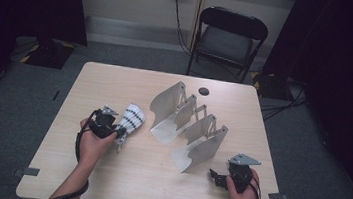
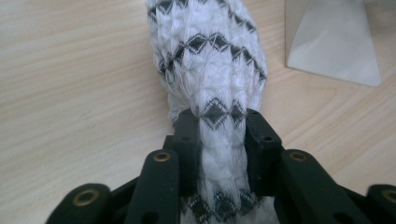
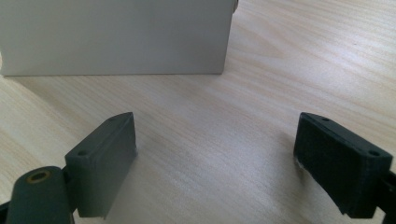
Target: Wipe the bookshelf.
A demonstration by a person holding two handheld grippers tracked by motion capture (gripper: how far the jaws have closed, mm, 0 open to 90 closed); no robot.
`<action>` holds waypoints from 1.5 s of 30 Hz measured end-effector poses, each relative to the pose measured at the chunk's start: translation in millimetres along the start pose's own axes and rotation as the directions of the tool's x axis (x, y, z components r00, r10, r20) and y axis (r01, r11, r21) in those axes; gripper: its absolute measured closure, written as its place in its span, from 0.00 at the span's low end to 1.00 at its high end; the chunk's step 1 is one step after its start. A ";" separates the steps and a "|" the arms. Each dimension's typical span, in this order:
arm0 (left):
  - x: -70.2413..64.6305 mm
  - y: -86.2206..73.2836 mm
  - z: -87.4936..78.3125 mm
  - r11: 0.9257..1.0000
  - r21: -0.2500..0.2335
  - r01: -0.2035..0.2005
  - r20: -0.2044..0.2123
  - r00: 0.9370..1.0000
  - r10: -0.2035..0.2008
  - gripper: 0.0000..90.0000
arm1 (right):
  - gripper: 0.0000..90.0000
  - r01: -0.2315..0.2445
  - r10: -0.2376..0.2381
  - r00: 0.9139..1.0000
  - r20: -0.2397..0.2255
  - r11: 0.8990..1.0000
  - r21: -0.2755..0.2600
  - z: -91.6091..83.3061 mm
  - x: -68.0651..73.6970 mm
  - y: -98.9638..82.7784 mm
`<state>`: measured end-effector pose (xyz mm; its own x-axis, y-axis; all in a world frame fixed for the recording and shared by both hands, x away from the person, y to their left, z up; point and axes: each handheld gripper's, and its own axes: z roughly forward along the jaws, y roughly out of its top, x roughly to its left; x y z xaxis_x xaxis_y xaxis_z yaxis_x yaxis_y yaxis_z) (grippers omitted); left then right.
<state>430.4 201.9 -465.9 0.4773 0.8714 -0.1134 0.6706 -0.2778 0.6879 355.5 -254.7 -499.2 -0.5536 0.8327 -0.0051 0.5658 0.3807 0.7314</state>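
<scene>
Left gripper (image 2: 217,140) clamping one sock (image 2: 210,70), two racks (image 1: 187,123)

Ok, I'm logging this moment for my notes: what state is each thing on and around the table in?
Sock: white with dark zigzag bands, bunched, pinched at one end.
Left gripper: shut on the sock.
Right gripper: open, nothing between its jaws, just above the table.
Metal rack: standing, stretched out, its slots bare.
Folding chair: unfolded, nothing on its seat.
</scene>
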 end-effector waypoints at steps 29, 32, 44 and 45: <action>5.9 -16.2 -21.9 1.000 -0.012 -0.017 0.010 1.000 0.017 0.26 | 0.14 0.000 0.000 1.000 0.000 1.000 0.000 -0.3 0.1 -0.2; 7.9 -20.3 -24.1 1.000 -0.004 -0.027 0.013 1.000 0.027 0.25 | 0.14 0.000 0.000 1.000 0.000 1.000 0.000 -0.3 0.2 -0.2; 10.8 -35.3 -32.3 0.999 -0.002 -0.047 0.035 0.998 0.047 0.23 | 0.14 0.000 0.000 1.000 0.000 1.000 0.000 -0.2 0.1 -0.2; 11.4 -36.7 -33.2 0.999 0.003 -0.052 0.040 0.998 0.052 0.23 | 0.14 0.000 0.000 1.000 0.000 1.000 0.000 -0.2 0.1 -0.2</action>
<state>392.4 235.5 -468.7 0.5334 0.8392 -0.1061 0.6466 -0.3237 0.6907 355.2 -254.8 -499.2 -0.5537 0.8327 -0.0050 0.5660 0.3808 0.7312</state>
